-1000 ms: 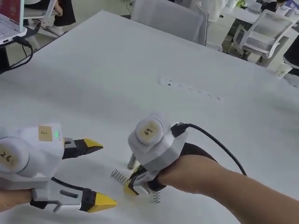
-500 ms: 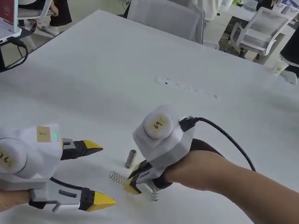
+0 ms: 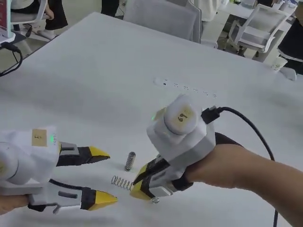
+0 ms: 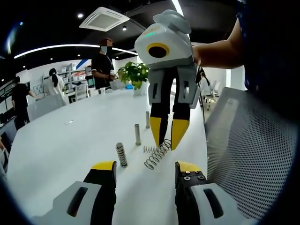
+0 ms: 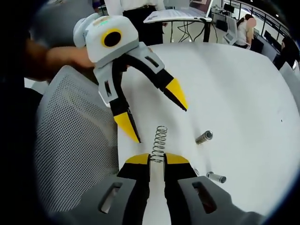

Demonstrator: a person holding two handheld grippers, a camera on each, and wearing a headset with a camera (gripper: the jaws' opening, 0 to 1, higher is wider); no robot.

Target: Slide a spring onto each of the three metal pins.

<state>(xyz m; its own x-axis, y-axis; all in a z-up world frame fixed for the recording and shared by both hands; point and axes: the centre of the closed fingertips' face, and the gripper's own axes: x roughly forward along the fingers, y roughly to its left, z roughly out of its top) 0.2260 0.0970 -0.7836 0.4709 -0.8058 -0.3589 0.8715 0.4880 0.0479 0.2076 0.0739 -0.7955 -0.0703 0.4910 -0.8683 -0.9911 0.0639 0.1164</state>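
Your right gripper [image 3: 141, 188] has risen a little, clenched on the loose spring [image 3: 121, 181], while your left gripper [image 3: 110, 176] waits released, so a bare pin [image 4: 138, 134] comes next.

This is an open-plan office. Swivel chairs [image 3: 161, 16] stand around the big white table [image 3: 118, 61]. A laptop [image 5: 180, 14] sits beyond one end, a potted plant [image 4: 135, 74] at another, a ceiling air vent [image 4: 104, 18] overhead.

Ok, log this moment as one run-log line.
right gripper: shut on spring | left gripper: open | loaded pin: upright | bare pin: upright
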